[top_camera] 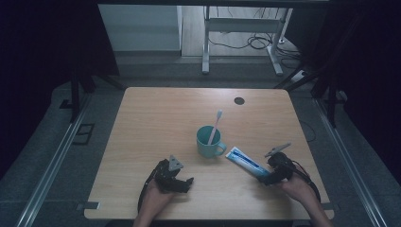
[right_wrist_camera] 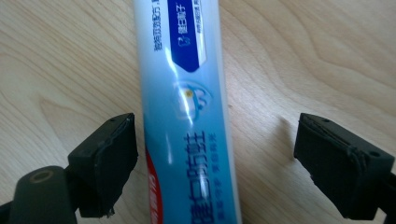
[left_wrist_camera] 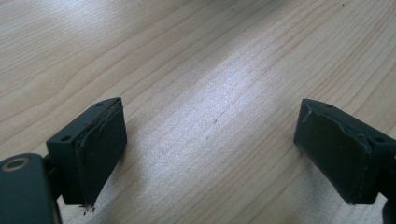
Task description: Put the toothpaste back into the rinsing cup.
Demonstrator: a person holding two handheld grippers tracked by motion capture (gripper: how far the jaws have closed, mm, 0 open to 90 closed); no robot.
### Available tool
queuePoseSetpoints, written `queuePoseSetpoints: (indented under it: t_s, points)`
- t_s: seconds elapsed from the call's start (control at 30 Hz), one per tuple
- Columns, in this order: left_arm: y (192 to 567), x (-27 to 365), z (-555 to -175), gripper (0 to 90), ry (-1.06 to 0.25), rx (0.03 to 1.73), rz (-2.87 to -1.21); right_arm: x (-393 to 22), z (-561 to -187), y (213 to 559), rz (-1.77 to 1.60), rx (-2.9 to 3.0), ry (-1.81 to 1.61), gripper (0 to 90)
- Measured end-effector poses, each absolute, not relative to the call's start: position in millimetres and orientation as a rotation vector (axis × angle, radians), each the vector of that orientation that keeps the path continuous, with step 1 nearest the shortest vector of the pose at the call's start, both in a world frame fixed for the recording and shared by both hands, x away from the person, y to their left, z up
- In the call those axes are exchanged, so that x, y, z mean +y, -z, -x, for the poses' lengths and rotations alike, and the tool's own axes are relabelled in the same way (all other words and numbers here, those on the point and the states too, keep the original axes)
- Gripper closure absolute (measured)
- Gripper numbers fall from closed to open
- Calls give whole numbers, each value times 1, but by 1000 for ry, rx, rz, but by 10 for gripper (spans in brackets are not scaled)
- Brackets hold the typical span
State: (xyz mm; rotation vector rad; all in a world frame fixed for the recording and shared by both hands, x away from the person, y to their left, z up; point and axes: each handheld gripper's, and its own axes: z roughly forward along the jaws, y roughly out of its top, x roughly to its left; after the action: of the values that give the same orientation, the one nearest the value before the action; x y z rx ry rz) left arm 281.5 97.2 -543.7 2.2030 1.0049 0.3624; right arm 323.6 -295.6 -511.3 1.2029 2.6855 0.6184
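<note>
A teal mug (top_camera: 208, 142) stands near the middle of the wooden table (top_camera: 161, 113) with a white and pink toothbrush (top_camera: 215, 125) leaning in it. A blue and white toothpaste tube (top_camera: 246, 161) lies flat to the mug's right. My right gripper (top_camera: 268, 178) is at the tube's near end, open, its jaws on either side of the tube (right_wrist_camera: 187, 116) without touching it. My left gripper (top_camera: 185, 184) rests low near the front edge, open, with bare wood between its jaws (left_wrist_camera: 212, 154).
A dark round grommet (top_camera: 239, 100) sits at the table's far edge. Beyond the table stand a white desk frame (top_camera: 241, 38) and floor cables. Metal rails (top_camera: 52, 165) run along both sides of the table.
</note>
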Motion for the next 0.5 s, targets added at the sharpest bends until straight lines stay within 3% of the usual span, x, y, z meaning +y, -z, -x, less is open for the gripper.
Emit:
queuePoseSetpoints:
  t_s: [0.2, 0.5]
  points:
    - [544, 97, -281, 95, -362, 1005, -2203, -286, -330, 510, -1183, 2743, -558, 143]
    - [544, 97, -281, 95, -362, 1006, -2205, -270, -344, 507, -1131, 2785, -466, 298]
